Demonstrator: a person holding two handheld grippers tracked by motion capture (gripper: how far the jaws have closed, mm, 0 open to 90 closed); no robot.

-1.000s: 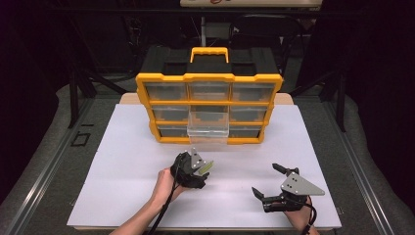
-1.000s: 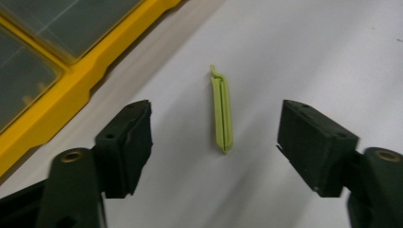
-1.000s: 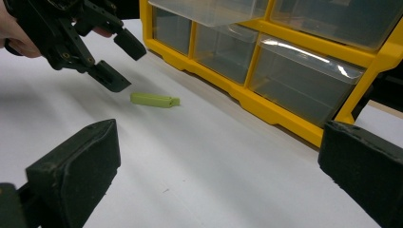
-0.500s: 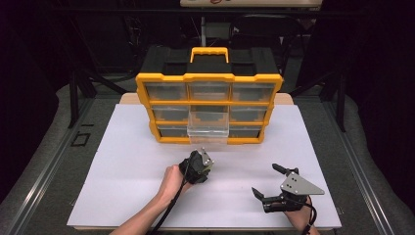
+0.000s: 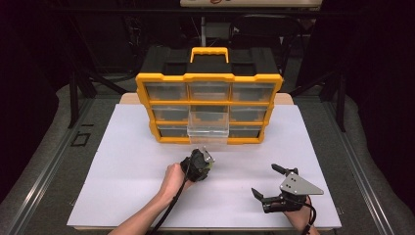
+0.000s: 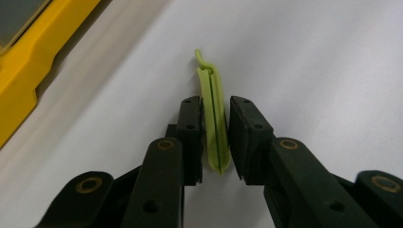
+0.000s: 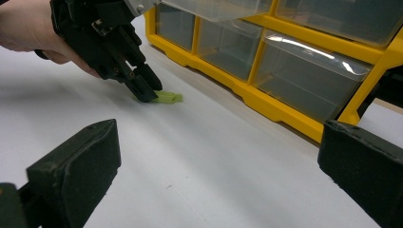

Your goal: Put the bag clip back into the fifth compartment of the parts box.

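On the white table top (image 5: 122, 166), just at six o'clock from the yellow drawer cabinet (image 5: 209, 78), the left gripper (image 6: 216, 137) points down at a small light-green rubbery piece (image 6: 213, 118). Its jaws have just been closing and now pinch the piece from both sides as it lies on the surface (one thin end pokes out past the tips). At four o'clock from it, well apart, the right gripper (image 5: 269, 182) rests with jaws wide and nothing between them. One clear drawer (image 5: 208, 128) stands pulled out.

glossy yellow plastic organizer (image 5: 209, 81), matt white tabletop (image 5: 122, 166).
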